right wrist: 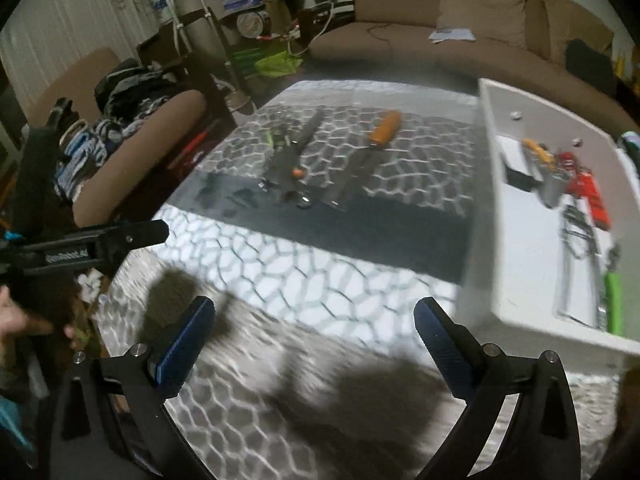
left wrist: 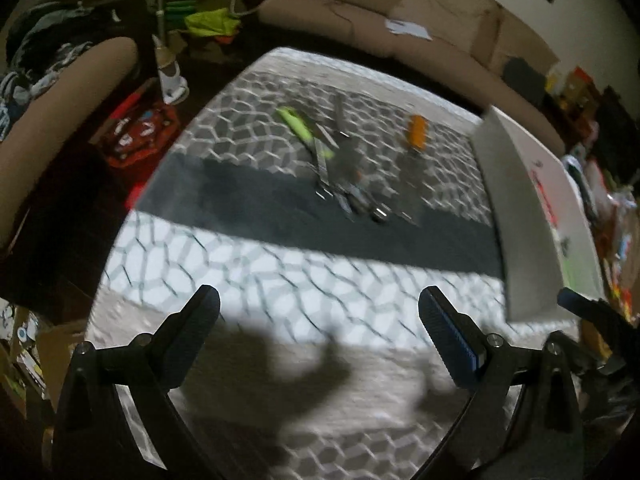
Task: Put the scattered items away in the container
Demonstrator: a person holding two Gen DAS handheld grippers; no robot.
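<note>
Several tools lie in a row on the patterned table cloth (left wrist: 248, 264): a green-handled tool (left wrist: 300, 126), grey metal tools (left wrist: 340, 120) and an orange-handled file (left wrist: 417, 131). They also show in the right wrist view: the orange-handled file (right wrist: 385, 127) and dark tools (right wrist: 296, 148). A white box (right wrist: 492, 184) stands at the table's right (left wrist: 500, 184) with red, green and metal tools inside. My left gripper (left wrist: 316, 320) is open and empty above the near cloth. My right gripper (right wrist: 314, 328) is open and empty, left of the box.
A brown sofa (right wrist: 440, 40) runs behind the table. An armchair with clothes (right wrist: 132, 92) stands at the left. Clutter covers the floor at the left (left wrist: 136, 132) and the right (left wrist: 600, 200). The left gripper's finger (right wrist: 132, 236) shows at the right view's left.
</note>
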